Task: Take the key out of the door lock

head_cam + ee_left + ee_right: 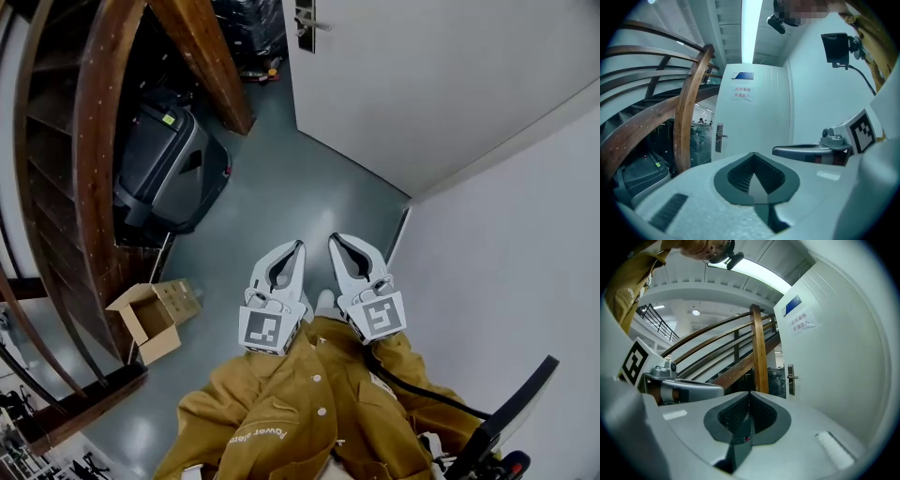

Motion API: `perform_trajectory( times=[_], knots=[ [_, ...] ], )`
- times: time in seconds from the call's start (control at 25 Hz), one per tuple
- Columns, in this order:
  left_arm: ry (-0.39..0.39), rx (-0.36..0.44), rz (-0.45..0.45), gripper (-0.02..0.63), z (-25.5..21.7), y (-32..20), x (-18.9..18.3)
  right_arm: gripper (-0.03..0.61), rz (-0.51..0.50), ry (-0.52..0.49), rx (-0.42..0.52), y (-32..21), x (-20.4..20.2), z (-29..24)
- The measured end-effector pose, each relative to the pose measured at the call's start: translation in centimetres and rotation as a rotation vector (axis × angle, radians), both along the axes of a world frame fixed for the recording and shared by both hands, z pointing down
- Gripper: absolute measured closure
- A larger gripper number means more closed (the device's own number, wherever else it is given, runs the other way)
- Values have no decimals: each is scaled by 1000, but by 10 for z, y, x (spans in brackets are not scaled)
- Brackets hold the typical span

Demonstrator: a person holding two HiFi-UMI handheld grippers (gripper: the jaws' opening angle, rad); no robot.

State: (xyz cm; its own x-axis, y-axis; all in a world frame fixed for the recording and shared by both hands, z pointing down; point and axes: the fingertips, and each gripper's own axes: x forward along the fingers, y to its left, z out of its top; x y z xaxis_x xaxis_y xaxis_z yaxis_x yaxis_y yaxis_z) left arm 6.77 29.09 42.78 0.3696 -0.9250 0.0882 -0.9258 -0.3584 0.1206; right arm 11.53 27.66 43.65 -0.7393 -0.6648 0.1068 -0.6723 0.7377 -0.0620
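A white door (422, 75) stands closed at the far end of the grey floor. Its metal lock plate with a handle (306, 21) is small and far off; I cannot make out a key in it. The same plate shows in the left gripper view (719, 137) and in the right gripper view (791, 378). Both grippers are held close to the person's yellow jacket, side by side and far from the door. My left gripper (298, 246) is shut with nothing in it. My right gripper (334, 239) is shut too and holds nothing.
A curved wooden staircase (94, 141) rises on the left, with a black wheeled case (169, 169) under it. An open cardboard box (150, 319) lies on the floor at the left. A white wall (506, 262) runs along the right.
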Motion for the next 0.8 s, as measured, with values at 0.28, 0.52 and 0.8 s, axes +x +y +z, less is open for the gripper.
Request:
perform_trajectory(
  times=[0.28, 0.52, 0.8],
  knots=[
    [0, -26, 17, 617, 17, -93, -34, 572, 17, 37, -28, -85, -37, 14],
    [28, 51, 61, 617, -10, -206, -83, 572, 63, 21, 16, -196, -81, -4],
    [45, 22, 91, 617, -11, -301, -116, 572, 137, 37, 11, -294, -99, -13]
  ],
)
